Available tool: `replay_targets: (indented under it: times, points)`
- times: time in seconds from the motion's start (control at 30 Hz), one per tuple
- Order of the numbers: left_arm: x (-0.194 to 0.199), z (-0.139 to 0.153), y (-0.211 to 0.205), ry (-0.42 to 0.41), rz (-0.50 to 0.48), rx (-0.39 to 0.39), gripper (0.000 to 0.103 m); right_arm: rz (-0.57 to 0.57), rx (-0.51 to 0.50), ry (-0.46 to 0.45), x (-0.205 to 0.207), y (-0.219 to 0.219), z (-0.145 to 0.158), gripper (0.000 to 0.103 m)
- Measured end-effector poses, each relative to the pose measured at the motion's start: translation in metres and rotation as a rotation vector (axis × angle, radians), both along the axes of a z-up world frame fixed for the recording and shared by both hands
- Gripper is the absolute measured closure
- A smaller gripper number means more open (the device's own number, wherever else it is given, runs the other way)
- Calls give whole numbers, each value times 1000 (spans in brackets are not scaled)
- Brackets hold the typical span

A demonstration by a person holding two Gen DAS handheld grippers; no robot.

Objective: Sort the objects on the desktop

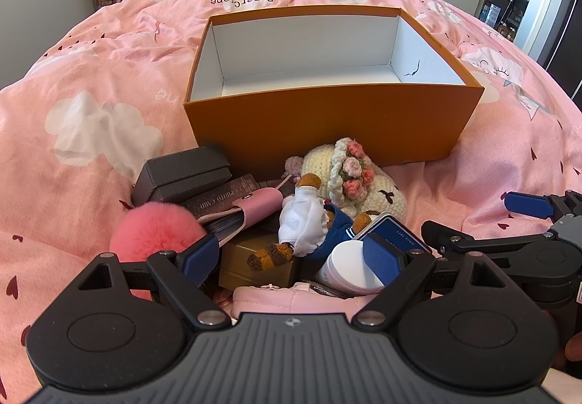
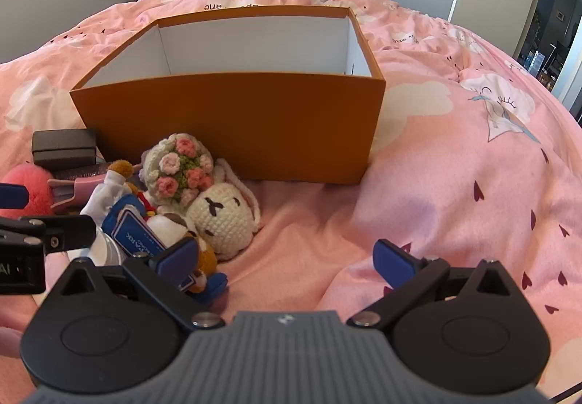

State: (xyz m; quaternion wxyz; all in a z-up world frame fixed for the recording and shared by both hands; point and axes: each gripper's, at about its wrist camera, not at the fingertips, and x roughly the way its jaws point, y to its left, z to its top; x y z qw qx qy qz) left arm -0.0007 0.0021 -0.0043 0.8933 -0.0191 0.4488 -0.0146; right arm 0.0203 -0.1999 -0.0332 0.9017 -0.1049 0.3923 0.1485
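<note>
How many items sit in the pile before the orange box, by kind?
Soft toys: 3, crochet bunny, dressed bear, pink pompom
Small boxes: 3, dark case, gold box, blue box
White jar: 1
Pink card holder: 1
Total: 8

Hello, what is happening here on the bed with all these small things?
A person holds two handheld grippers over a pile of small items on a pink duvet. Both the left gripper and the right gripper are open and hold nothing. The orange box behind the pile looks empty as far as its inside shows. The crocheted bunny, pink pompom and dark case all lie outside it.
</note>
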Motion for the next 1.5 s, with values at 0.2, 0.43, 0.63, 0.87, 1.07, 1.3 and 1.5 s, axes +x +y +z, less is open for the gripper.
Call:
replay_targets:
  times: [0.2, 0.43, 0.63, 0.87, 1.07, 1.3, 1.5]
  points:
    - [0, 0, 0, 1, -1, -2, 1, 0, -5, 5, 0, 0, -1, 1]
    - [-1, -1, -2, 2, -5, -5, 1, 2, -5, 5, 0, 0, -1, 1]
    - [-1, -2, -4, 1, -6, -6, 1, 3, -6, 5, 0, 0, -1, 1]
    - [-1, -1, -3, 2, -14, -9, 1, 6, -4, 4, 0, 0, -2, 1]
    - [-3, 1, -3, -13, -17, -24, 11, 12, 39, 10, 2, -8, 1, 3]
    - [-4, 16, 7, -31, -68, -103, 34, 40, 121, 76, 7, -20, 7, 34]
    - [0, 19, 14, 32, -98, -127, 67, 136, 138, 126, 5, -15, 10, 52]
